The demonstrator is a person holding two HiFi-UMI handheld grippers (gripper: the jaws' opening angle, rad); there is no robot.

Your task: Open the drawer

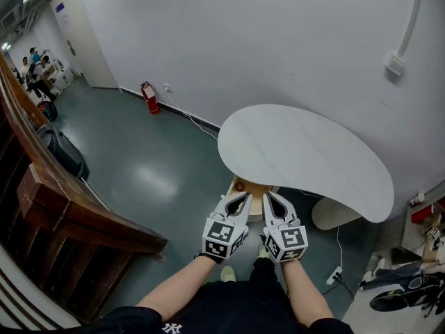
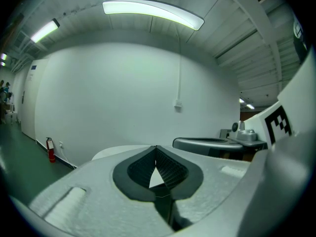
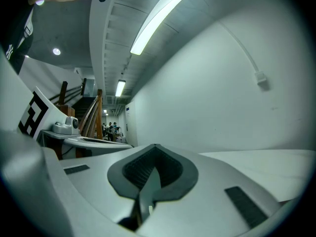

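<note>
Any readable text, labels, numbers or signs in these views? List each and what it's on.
No text reads clearly in any view.
Blue sign on the far door: too small to read.
Fire extinguisher label: too small to read.
White emblem on the black shirt: cut off by the frame edge, unreadable.
Cubes on the left gripper and right gripper: square marker patterns, no letters.

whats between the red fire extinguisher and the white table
Mostly bare green floor. A thin cable runs along the foot of the wall from beside the fire extinguisher toward the table. The head view shows it.
</note>
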